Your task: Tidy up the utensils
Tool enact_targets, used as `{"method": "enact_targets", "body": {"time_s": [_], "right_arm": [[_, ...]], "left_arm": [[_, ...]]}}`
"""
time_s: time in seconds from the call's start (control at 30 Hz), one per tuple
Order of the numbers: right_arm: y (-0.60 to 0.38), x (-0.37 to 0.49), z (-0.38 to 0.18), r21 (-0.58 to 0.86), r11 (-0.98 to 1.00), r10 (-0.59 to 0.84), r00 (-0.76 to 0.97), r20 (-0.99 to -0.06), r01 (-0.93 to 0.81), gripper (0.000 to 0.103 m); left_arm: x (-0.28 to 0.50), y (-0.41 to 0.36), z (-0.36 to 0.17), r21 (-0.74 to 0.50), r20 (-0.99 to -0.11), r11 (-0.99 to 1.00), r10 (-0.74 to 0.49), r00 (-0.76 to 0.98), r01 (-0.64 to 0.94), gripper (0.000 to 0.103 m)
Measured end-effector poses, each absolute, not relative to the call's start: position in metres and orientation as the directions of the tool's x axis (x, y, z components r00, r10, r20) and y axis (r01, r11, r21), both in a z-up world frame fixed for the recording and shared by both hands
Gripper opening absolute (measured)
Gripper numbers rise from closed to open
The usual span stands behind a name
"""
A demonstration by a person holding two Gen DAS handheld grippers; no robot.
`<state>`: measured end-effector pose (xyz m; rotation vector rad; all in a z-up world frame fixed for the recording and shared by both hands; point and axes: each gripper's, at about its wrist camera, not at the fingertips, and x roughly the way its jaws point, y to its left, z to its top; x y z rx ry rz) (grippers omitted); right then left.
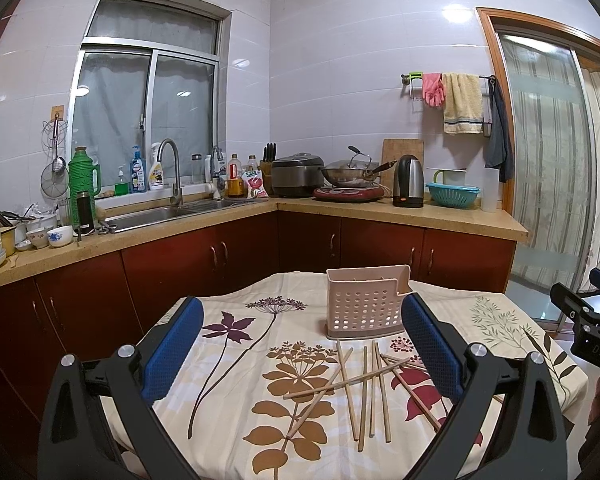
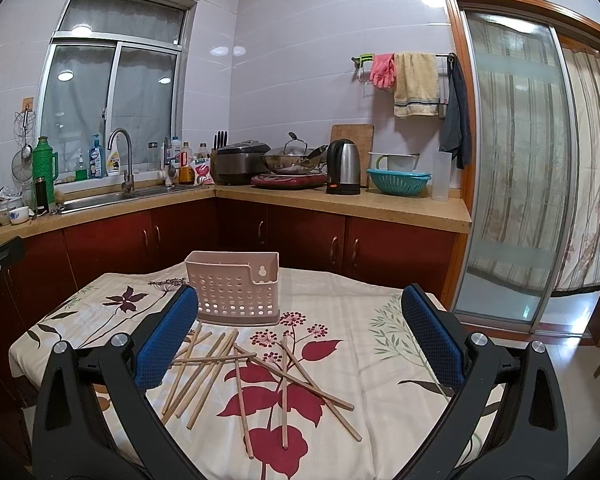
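Where they lie crisscrossed, the chopsticks (image 2: 236,376) are plain pale wood.

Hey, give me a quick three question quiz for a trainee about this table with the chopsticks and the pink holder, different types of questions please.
1. True or false: some of the chopsticks already stand in the pink holder.
2. Multiple choice: how are the left gripper and the right gripper set? A) both open, holding nothing B) both shut on a chopstick C) left open, right shut.
3. Short answer: what covers the table under the chopsticks?

Key
1. False. They all lie loose and crossed on the cloth in front of the holder.
2. A.
3. A cream floral tablecloth.
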<state>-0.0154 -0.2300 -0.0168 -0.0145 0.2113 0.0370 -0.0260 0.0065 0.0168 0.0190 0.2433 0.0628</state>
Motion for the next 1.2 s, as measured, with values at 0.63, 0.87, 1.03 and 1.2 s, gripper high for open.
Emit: {"method": "enact_targets", "body": {"time_s": [0.63,0.87,1.03,1.2], "right_arm": [[-0.226,-0.017,-0.026,-0.012,0.999,0.037,0.974,-0.222,-0.041,0.099],[-0.228,0.001,-0.039,-0.004,0.999,0.037,0.964,-0.262,-0.039,0.099],[-0.232,0.017,-0.056,0.007,0.999,0.044,0.95,-0.311,-0.044,0.099],[-0.233,0.036,-0.078,0.018,0.998,0.056,0.927,-0.371,-0.052,0.099]], "left_arm": [[-0.024,0.01,0.014,0.026,-0.245,0.998,0.065,0.967,-0.06,0.097],[-0.012,0.018,0.0,0.037,-0.271,0.997,0.072,0.96,-0.064,0.097],[0.003,0.019,-0.017,0.057,-0.295,0.997,0.07,0.953,-0.056,0.097],[0.023,0.021,-0.04,0.074,-0.337,0.996,0.066,0.939,-0.044,0.097]]}}
